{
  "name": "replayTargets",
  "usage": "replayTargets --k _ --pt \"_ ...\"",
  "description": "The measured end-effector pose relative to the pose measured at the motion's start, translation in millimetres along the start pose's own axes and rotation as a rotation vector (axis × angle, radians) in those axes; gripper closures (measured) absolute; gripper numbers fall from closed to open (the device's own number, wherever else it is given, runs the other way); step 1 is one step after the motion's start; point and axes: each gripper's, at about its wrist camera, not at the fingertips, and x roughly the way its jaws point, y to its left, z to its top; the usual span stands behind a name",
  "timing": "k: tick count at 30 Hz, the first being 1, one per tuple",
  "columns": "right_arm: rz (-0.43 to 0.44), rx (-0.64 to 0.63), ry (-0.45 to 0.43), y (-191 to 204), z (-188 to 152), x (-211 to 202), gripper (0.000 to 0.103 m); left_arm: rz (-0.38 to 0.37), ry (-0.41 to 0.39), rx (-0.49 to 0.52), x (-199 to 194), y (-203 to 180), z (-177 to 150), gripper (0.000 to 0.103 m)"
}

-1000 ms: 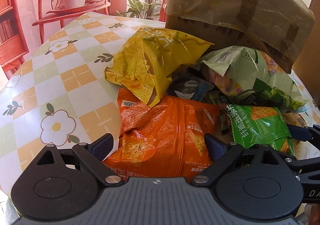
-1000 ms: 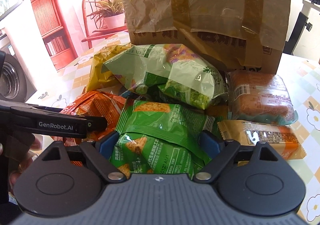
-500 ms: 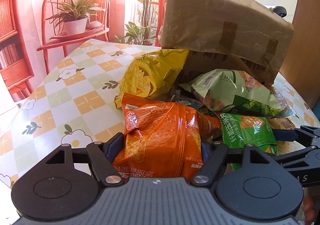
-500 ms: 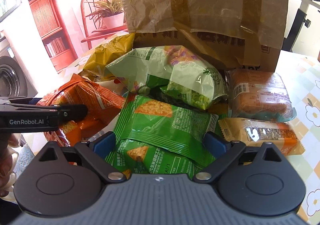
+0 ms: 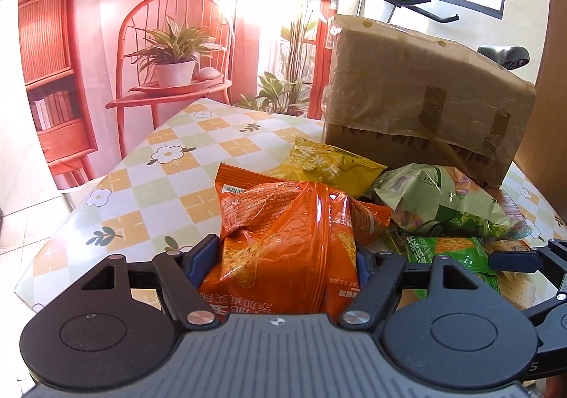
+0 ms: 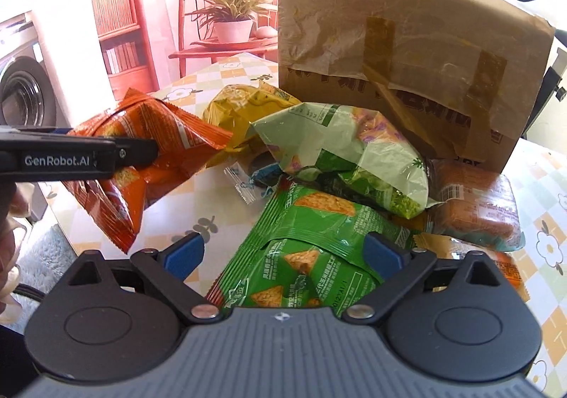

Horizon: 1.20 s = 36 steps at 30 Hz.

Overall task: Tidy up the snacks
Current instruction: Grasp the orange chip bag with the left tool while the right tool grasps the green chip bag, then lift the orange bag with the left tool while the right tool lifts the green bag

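My left gripper is shut on an orange snack bag, squeezing its lower half and holding it lifted off the table. In the right wrist view the orange bag hangs at the left with one left finger across it. My right gripper is open around a dark green chip bag that lies on the table. Its left pad stands clear of the bag; its right pad is at the bag's edge. A yellow bag and a pale green bag lie behind.
A taped cardboard box stands at the back of the flowered table. A wrapped bread and an orange wrapper lie to the right. A small white and blue packet sits mid-table. The table's left edge is near.
The left jaws closed on the orange bag and lifted it up and away from the pile. The right jaws spread wider around the green bag, which now lies askew.
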Motion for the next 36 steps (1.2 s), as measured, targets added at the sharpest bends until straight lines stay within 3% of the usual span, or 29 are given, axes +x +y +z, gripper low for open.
replayTargets --k 10,17,25,28,30,36 --pt "-0.234 -0.397 0.024 54.2 -21.8 31.3 0.004 0.003 -0.004 -0.008 -1.0 8.5 -7.0 0.027" --pt "-0.257 -0.357 0.018 35.4 -25.4 33.5 0.007 0.007 0.010 -0.041 1.6 14.8 -8.2 0.027" --pt "-0.208 -0.302 -0.002 24.6 -22.3 25.0 0.016 0.008 0.003 -0.050 -1.3 15.9 -8.7 0.027" --pt "-0.144 -0.251 -0.025 17.5 -16.4 14.4 0.024 0.008 -0.001 -0.054 -3.5 17.1 -7.7 0.027" --pt "-0.093 -0.225 -0.044 14.4 -10.0 4.8 0.038 0.008 -0.010 -0.061 -5.5 19.0 -4.9 0.026" --pt "-0.007 -0.149 -0.075 6.1 7.4 -15.2 0.047 0.022 -0.051 -0.091 -17.3 28.7 9.0 0.026"
